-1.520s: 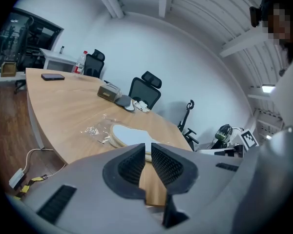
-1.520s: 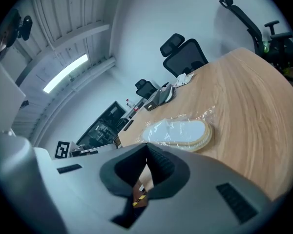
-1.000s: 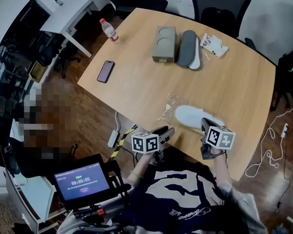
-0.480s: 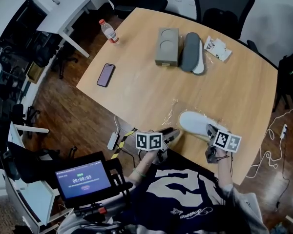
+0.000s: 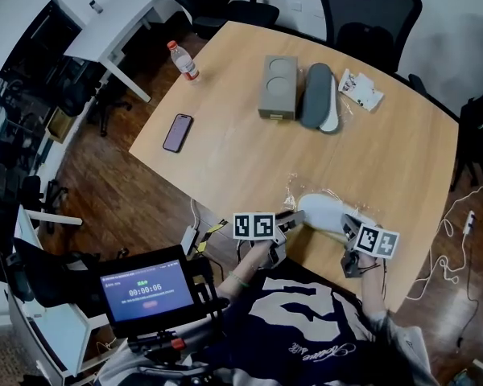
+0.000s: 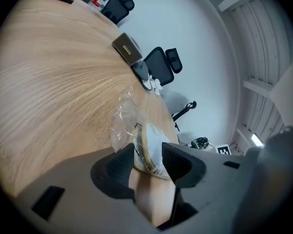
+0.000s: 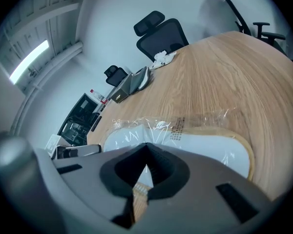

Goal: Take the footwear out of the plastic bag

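Note:
A white slipper (image 5: 322,211) lies in a clear plastic bag (image 5: 293,186) at the table's near edge. My left gripper (image 5: 293,220) is at the slipper's left end. In the left gripper view its jaws (image 6: 149,155) have just opened wider and straddle the bagged slipper end (image 6: 151,147), which sits between the pads without a clear squeeze. My right gripper (image 5: 348,227) is at the slipper's other end. In the right gripper view its jaws (image 7: 146,146) are shut, tips pinched on the creased bag film (image 7: 205,118) over the slipper (image 7: 210,147).
Farther back on the wooden table (image 5: 225,151) are a phone (image 5: 176,133), a water bottle (image 5: 183,59), a grey box (image 5: 278,86), a dark slipper (image 5: 315,96) and a crumpled wrapper (image 5: 362,88). Office chairs (image 5: 369,10) stand behind. A timer screen (image 5: 149,292) sits near my body.
My left gripper has moved right, from beside the table edge to the slipper's left end. The right gripper has stayed on the slipper's right end, sinking slightly.

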Available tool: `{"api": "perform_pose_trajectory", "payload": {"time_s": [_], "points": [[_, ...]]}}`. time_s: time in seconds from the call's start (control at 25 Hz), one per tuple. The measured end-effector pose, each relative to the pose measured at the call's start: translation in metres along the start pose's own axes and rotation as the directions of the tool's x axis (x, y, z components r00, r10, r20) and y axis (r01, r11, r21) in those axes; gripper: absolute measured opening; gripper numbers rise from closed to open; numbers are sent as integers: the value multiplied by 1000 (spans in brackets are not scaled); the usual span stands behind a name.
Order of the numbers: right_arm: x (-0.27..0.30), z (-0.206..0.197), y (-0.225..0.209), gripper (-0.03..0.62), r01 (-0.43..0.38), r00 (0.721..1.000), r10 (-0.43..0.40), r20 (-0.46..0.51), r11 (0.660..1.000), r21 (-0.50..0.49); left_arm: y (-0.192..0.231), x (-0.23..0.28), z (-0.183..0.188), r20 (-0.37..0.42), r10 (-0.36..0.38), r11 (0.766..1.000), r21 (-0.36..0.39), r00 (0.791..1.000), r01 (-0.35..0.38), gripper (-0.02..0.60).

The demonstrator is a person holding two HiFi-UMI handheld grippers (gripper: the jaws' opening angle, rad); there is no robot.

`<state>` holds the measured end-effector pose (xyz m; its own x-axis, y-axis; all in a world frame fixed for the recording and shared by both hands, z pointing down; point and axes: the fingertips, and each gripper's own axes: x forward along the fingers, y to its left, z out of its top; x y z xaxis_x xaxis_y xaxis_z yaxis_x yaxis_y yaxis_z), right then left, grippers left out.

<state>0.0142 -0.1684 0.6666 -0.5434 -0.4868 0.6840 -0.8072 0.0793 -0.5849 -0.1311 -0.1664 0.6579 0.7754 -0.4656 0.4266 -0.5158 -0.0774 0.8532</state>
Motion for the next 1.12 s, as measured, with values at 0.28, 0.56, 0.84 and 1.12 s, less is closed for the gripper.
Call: {"api": "perform_pose_trajectory", "payload": {"time_s": [0.28, 0.56, 0.84, 1.12], "points": [[-2, -1, -7, -5, -1, 1000, 1, 19, 1000, -11, 10, 14, -3, -39, 49, 999, -12, 998, -49, 115], [-40, -8, -13, -5, -4, 993, 1, 117, 1000, 24, 13, 15, -4, -41, 56, 998, -16, 998, -56, 66], [-117, -20, -71, -4, 93, 961, -128, 246, 984, 150, 16, 9, -3, -35, 84, 996, -36, 996, -85, 61], [-119, -22, -93, 133, -36, 992, 22, 127, 993, 111, 16, 13, 3, -60, 85, 994, -70, 995, -89, 59]]}}
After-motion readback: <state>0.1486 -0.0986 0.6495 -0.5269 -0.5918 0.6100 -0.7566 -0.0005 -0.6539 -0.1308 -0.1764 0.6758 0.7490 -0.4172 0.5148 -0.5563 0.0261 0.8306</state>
